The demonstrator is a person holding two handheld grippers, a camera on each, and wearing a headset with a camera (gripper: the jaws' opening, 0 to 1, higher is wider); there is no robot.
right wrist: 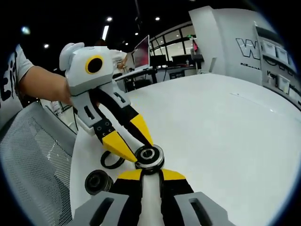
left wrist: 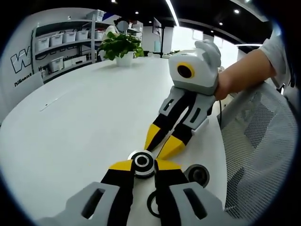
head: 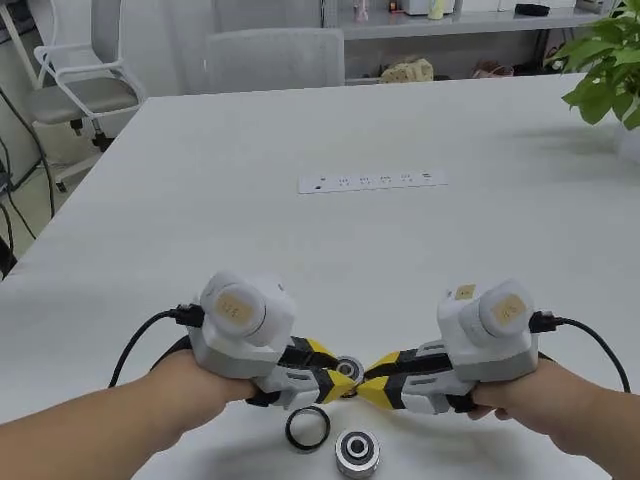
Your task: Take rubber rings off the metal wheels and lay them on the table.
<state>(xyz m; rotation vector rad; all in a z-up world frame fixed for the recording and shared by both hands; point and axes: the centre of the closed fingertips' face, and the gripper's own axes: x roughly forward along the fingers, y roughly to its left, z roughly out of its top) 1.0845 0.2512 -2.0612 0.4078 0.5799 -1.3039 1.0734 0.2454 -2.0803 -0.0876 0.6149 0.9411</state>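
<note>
head view: left tongs (head: 336, 379) clamped on wheel (head: 348, 368), right tongs (head: 364, 379) pinching its rim opposite

Ring (head: 307, 428) left of wheel (head: 357, 452) on table (head: 250, 200), power strip (head: 372, 181) behind

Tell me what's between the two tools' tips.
A metal wheel sits between the left tool and right tool, seen in the head view; the left tool's jaws straddle it in the left gripper view.
</note>
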